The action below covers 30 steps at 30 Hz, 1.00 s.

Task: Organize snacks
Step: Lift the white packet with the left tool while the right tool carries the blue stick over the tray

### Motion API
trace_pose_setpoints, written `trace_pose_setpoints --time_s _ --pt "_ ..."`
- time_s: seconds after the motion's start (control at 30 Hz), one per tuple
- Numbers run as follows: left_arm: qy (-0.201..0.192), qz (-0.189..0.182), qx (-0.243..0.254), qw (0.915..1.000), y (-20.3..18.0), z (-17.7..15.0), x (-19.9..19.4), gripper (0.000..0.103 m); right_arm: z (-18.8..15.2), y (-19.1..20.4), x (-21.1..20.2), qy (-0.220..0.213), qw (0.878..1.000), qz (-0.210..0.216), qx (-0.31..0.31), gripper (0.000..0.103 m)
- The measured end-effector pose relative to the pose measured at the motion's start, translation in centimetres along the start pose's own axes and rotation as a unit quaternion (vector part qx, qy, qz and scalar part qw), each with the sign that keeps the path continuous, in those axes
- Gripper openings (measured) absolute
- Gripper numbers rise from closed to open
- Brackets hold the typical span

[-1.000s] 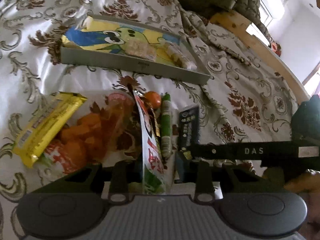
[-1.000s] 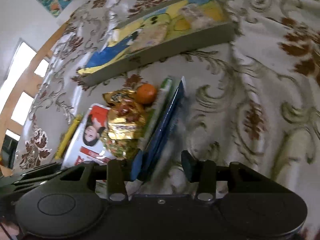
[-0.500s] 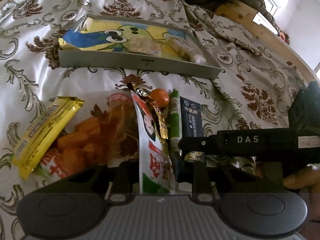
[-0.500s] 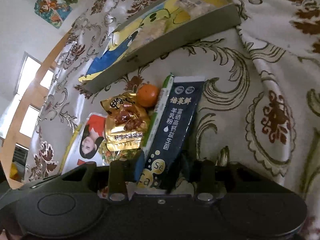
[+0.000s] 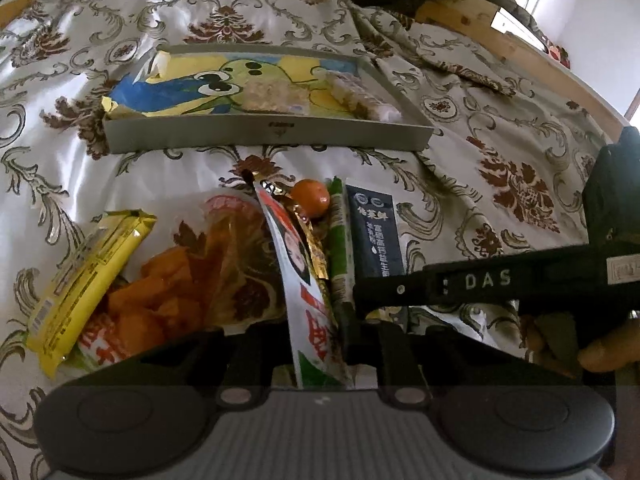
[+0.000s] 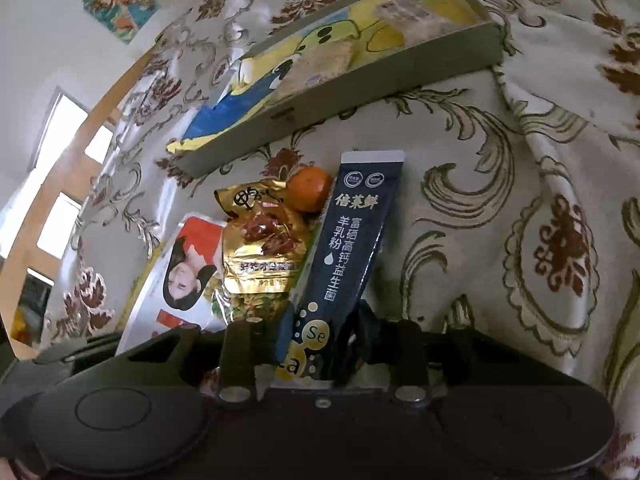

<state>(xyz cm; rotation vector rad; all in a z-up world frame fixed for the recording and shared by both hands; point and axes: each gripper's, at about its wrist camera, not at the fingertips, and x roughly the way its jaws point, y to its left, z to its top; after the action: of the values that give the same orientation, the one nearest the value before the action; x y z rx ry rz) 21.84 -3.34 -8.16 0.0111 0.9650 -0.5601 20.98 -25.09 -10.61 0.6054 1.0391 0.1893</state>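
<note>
My left gripper (image 5: 316,344) pinches a glossy white snack packet (image 5: 310,300) on edge; my right gripper (image 6: 320,344) clamps a slim dark-blue sachet (image 6: 344,256). Both rise from the crinkly heap on the floral bedspread (image 6: 520,208), near the shallow grey box (image 5: 264,136).

We see a tray (image 5: 268,136) lying on the bedspread (image 5: 500,184) behind a cluster of snacks. In that cluster, from left to right, lie a bar (image 5: 84,280), a bag of dried fruit (image 5: 180,280), an upright packet (image 5: 304,280), a stick (image 5: 338,240) and a sachet (image 5: 376,236). A tangerine (image 5: 310,198) sits at the cluster's far edge, nearest the tray.
</note>
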Motion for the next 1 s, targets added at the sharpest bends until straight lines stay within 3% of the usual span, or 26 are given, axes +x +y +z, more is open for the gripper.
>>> trace_pose_setpoints --time_s 0.23,0.4,0.7,1.0 --pt "-0.003 -0.013 -0.033 0.9994 0.7 -0.1 -0.9 0.012 -0.1 0.1 -0.9 -0.006 1.000 0.011 0.012 0.029" --pt "-0.015 -0.012 -0.047 0.9987 0.6 -0.4 -2.4 0.009 -0.8 1.5 -2.5 -0.018 0.999 0.010 -0.029 0.028" --pt "-0.042 -0.003 -0.082 0.9957 1.1 -0.5 -5.1 0.009 -0.8 1.6 -5.3 -0.055 0.998 0.027 -0.030 0.028" --pt "-0.083 -0.007 -0.105 0.9909 1.3 2.9 -7.3 0.009 0.1 2.5 -6.5 -0.086 0.994 0.054 -0.045 0.028"
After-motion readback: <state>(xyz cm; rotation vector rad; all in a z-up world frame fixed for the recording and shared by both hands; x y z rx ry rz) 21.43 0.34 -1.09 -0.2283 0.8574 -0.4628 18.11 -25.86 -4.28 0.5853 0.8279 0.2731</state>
